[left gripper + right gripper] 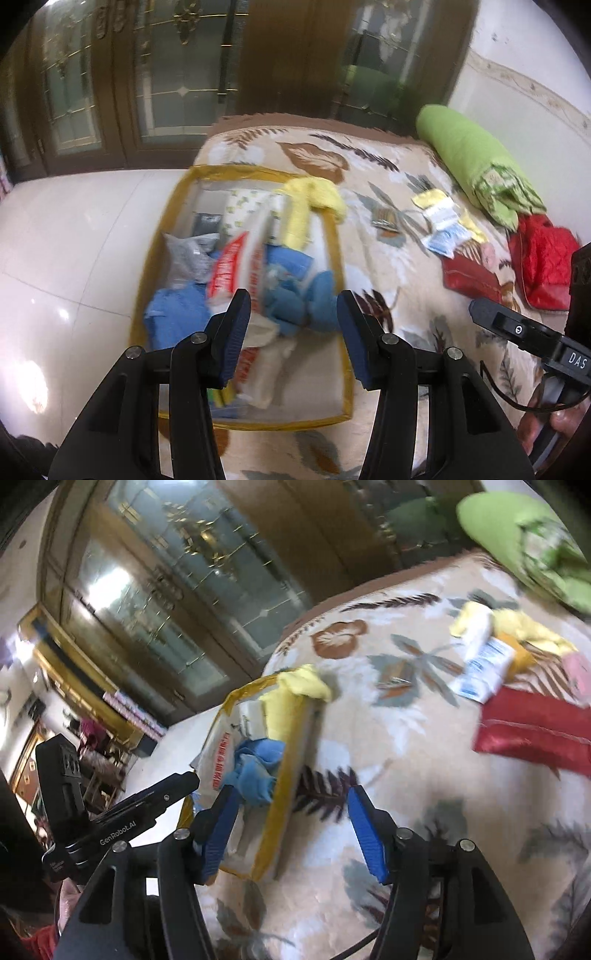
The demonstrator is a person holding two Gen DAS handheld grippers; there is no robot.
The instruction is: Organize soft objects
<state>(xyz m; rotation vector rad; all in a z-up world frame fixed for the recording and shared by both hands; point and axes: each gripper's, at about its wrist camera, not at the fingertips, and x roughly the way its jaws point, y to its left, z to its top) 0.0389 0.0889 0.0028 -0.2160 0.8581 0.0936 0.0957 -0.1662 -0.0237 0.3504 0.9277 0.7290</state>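
Both claws, left claw [293, 325] and right claw [291, 830], gape empty; next grab yellow cloth [310, 201] draped over storage bag [334, 236] rim, tuck inside.

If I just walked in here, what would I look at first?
Probably the see-through storage bag with yellow trim on the flowery bed blanket, stuffed with blue cloths, a yellow towel draped over its far edge. Next, the bright green pillow by the wall, with shiny red cushions near it.
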